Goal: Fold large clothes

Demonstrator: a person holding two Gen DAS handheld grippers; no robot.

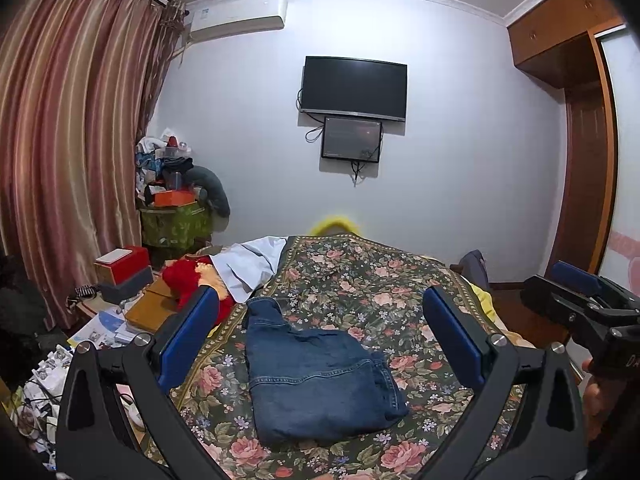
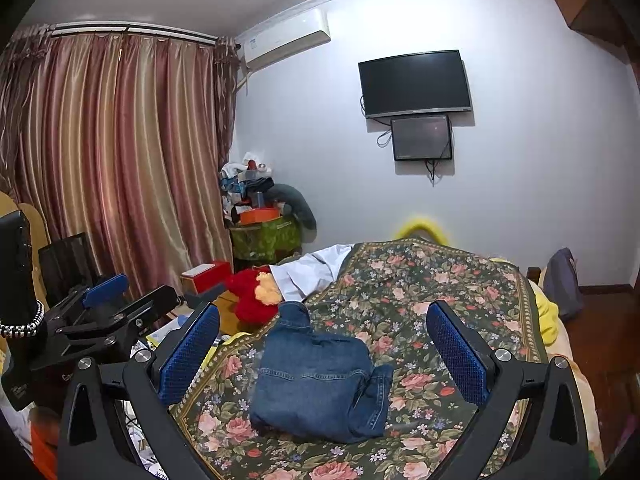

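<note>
A pair of blue denim jeans lies folded into a compact bundle on the dark floral bedspread, one end sticking out toward the far left. The jeans also show in the right wrist view on the bedspread. My left gripper is open and empty, held above the near side of the bundle. My right gripper is open and empty, also held above the jeans. The right gripper shows at the right edge of the left view. The left gripper shows at the left of the right view.
A white garment and a red plush toy lie at the bed's far left. A cluttered side table with a red box stands left of the bed by the curtain. A wardrobe stands on the right.
</note>
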